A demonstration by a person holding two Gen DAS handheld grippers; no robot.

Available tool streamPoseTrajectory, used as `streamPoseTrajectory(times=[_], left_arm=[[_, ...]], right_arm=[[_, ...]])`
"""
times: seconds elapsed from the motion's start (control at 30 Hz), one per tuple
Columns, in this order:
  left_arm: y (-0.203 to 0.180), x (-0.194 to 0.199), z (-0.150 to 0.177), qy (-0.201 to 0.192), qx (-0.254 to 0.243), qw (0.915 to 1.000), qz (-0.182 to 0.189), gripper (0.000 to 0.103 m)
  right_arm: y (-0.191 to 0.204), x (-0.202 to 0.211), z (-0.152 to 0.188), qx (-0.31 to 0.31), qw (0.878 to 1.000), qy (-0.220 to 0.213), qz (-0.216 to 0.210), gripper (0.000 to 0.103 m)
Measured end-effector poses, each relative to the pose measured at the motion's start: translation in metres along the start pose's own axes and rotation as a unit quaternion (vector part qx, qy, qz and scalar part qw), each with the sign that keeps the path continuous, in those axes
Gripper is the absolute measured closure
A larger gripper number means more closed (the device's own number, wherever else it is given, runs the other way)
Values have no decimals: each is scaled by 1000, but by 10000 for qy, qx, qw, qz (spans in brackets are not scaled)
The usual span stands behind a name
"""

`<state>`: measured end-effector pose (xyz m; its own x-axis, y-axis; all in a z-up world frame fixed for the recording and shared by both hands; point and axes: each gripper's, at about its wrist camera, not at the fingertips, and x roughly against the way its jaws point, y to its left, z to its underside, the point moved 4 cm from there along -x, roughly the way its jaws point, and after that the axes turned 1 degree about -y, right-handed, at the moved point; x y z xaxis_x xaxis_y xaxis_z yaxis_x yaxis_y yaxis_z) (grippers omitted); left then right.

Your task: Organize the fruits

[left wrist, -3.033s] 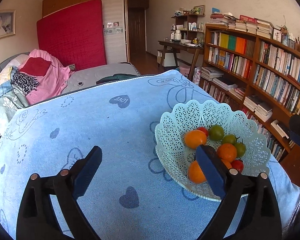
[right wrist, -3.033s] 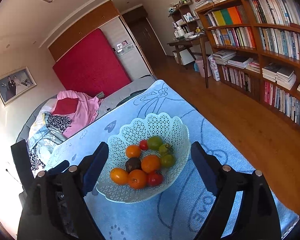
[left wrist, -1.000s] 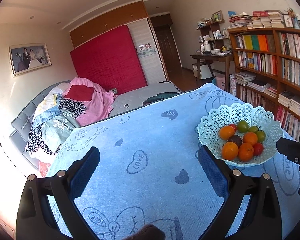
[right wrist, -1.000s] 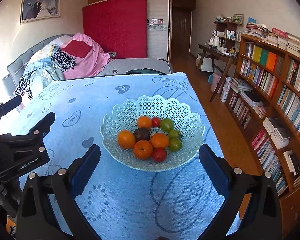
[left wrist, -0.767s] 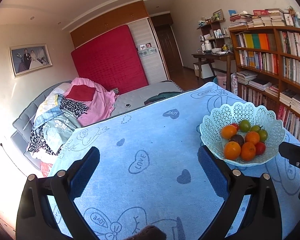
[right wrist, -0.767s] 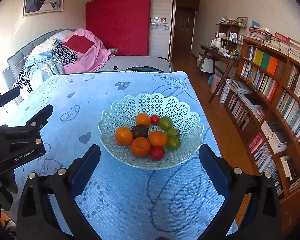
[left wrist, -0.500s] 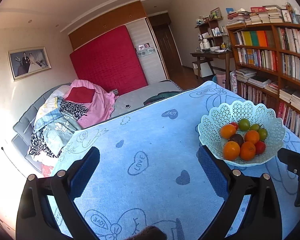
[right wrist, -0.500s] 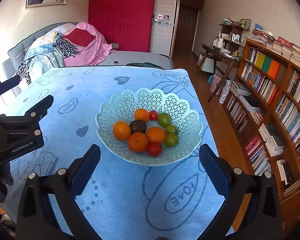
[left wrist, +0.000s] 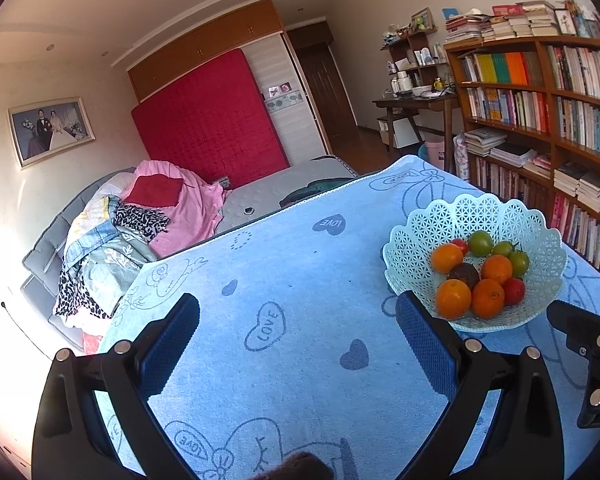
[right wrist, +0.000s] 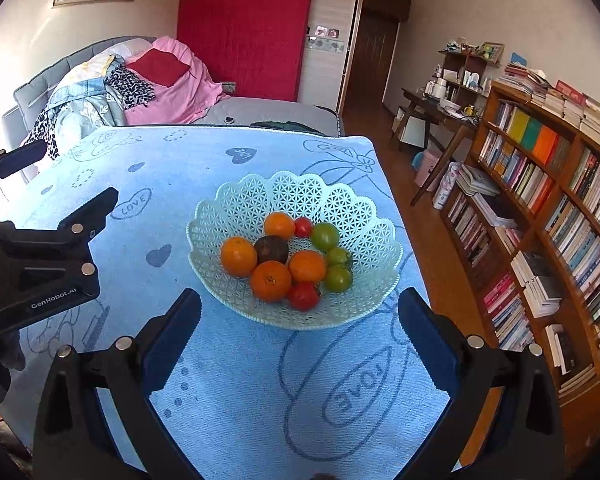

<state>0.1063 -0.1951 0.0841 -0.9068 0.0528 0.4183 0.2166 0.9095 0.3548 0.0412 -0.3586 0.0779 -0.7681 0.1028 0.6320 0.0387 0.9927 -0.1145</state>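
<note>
A pale green lattice basket (right wrist: 236, 200) stands on the blue tablecloth (right wrist: 240, 392) near its right edge. It holds several oranges (right wrist: 270, 281), red tomatoes (right wrist: 304, 295), green tomatoes (right wrist: 325, 236) and one dark brown fruit (right wrist: 271, 249). My right gripper (right wrist: 299, 330) is open and empty, just in front of the basket. My left gripper (left wrist: 298, 338) is open and empty over bare cloth, left of the basket (left wrist: 424, 232). In the right wrist view its body is at the left edge.
The table's right edge drops to a wooden floor (right wrist: 416, 188) beside a tall bookshelf (right wrist: 548, 208). A bed with piled clothes (right wrist: 112, 88) lies beyond the far edge. A desk (right wrist: 436, 116) stands further back.
Both grippers stay open and empty. The right gripper has drawn slightly closer to the basket. The left gripper has hardly moved over the last second, after pulling back from the basket earlier.
</note>
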Motion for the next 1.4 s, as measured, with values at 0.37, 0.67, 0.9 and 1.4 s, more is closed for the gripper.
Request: streamPoseTrajectory(times=[0.37,0.67,0.9,1.4], left_arm=[[-13,-7,-2,52,-240,9997,19,5],[-17,-10,-4,25,-419,9991,-16,5],[-21,-11,-2,17,-557,9984,-55,5],[-26,-12,1,49,-662,9978,-56,5]], right_arm=[[2,-4,1,103,9999,43,4,3],[-1,-5,3,132,9998,72,109,3],[5,-6,6,304,9994,114,83,3],[3,-6,7,326,9993,157,90,3]])
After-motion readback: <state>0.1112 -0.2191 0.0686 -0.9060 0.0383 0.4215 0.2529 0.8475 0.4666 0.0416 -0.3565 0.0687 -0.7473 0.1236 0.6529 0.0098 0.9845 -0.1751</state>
